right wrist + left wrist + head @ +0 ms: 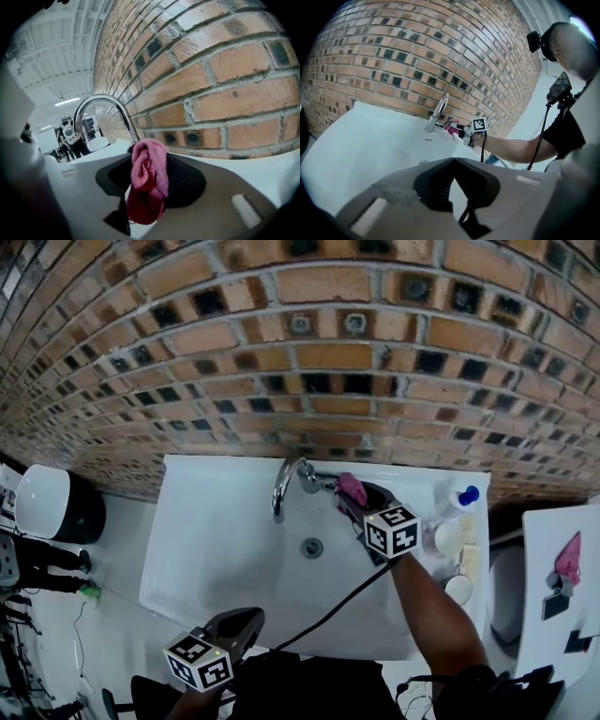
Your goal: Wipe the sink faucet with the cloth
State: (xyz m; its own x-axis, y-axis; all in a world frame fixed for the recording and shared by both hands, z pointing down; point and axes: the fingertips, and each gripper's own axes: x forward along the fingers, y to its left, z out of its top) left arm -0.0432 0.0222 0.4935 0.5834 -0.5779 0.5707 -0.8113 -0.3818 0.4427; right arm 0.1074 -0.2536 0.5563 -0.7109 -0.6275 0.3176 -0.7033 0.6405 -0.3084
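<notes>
Pink cloth (147,180) sits bunched and clamped in the jaws of my right gripper (349,495), at centre frame in the head view, just right of the curved chrome faucet (284,482) over the white sink (206,559). My left gripper (246,626) hangs lower left, jaws together on nothing.

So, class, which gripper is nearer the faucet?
Right. The right gripper, shut on the pink cloth, is beside the faucet, at its base; the left gripper hangs back over the near edge of the sink.
</notes>
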